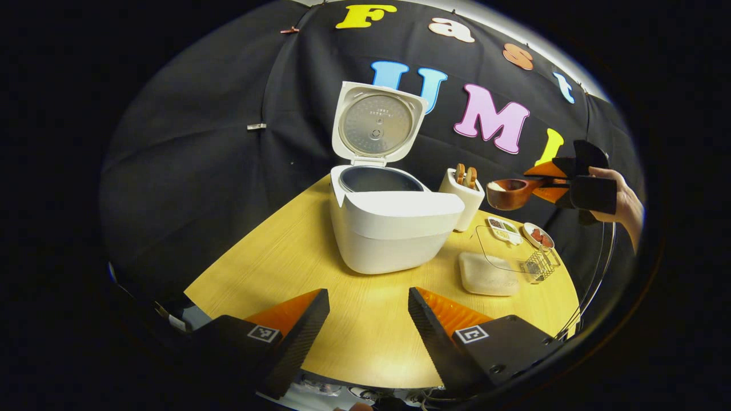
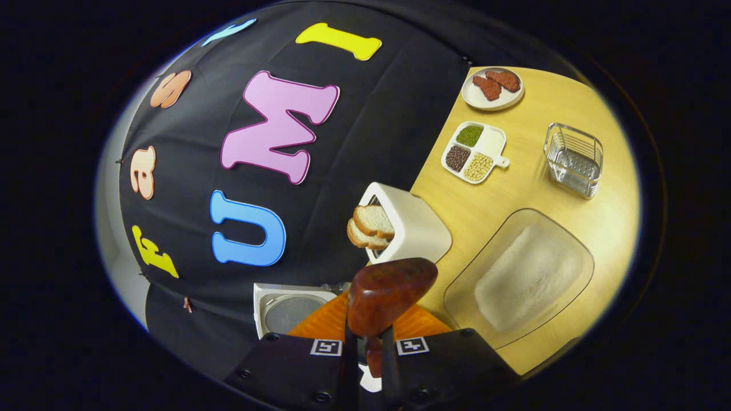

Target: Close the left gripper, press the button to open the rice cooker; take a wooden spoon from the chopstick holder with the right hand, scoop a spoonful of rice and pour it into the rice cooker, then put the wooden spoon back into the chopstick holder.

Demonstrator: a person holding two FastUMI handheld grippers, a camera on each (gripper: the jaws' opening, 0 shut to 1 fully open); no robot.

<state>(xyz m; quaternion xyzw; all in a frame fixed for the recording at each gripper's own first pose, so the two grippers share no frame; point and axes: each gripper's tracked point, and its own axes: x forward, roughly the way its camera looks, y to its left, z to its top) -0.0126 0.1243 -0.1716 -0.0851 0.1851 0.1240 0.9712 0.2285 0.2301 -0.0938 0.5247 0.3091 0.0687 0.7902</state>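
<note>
In the left gripper view, the left gripper (image 1: 368, 319) hung low over the near edge of the wooden table (image 1: 274, 257), its two fingers spread wide apart with nothing between them. Beyond it the white rice cooker (image 1: 391, 228) stood on the table with its lid (image 1: 377, 123) swung fully upright, the dark inner pot exposed. Just right of the cooker stood the white holder (image 1: 464, 197), brown pieces poking out of its top. Farther right and raised above the table, the right gripper (image 1: 557, 184), held by a hand (image 1: 625, 205), pinched the handle of the wooden spoon (image 1: 511, 193); the bowl pointed toward the cooker and showed something pale inside. Below it lay the clear tray of rice (image 1: 488, 274), a small wire basket (image 1: 539, 265), a divided dish (image 1: 503, 228) and a plate (image 1: 538, 235).

In the right gripper view, both fingers of the right gripper (image 2: 370, 342) were clamped on the spoon's (image 2: 388, 294) handle, its rounded back facing the camera.
</note>
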